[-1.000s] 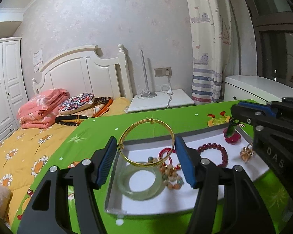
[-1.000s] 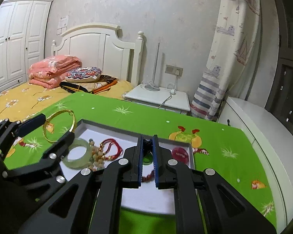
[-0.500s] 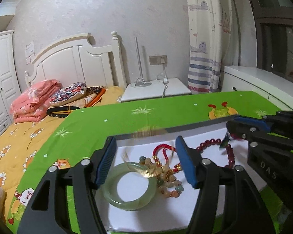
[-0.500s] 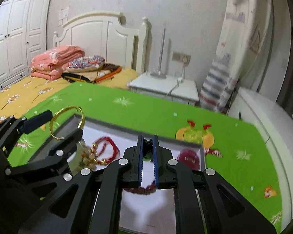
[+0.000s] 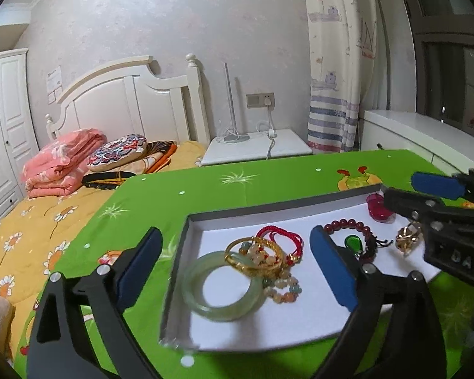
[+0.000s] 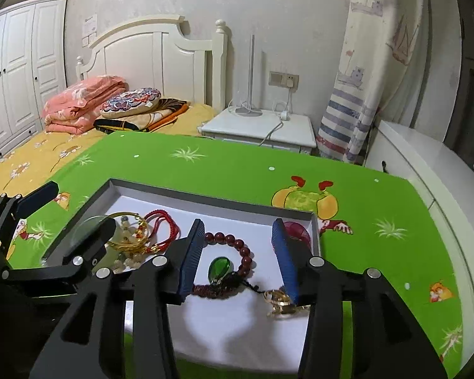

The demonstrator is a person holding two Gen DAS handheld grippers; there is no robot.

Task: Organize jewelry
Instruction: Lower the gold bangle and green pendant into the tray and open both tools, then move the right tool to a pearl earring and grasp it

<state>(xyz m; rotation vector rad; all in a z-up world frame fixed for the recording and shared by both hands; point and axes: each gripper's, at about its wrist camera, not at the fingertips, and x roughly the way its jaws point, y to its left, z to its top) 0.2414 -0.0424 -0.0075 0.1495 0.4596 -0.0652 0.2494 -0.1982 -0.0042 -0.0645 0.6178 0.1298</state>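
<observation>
A shallow white tray lies on the green tablecloth. In it lie a pale green jade bangle, a gold bangle on a beaded bracelet, a red cord, a dark red bead bracelet, a green pendant, a gold piece and a red piece. My left gripper is open and empty above the bangles. My right gripper is open and empty above the green pendant.
The green cloth covers the table. A bed with yellow sheet lies left. A white nightstand and a white cabinet stand behind and right.
My left gripper let the gold bangle drop into the tray onto the beaded bracelet. My right gripper opened and released the green pendant onto the dark red bead bracelet.
</observation>
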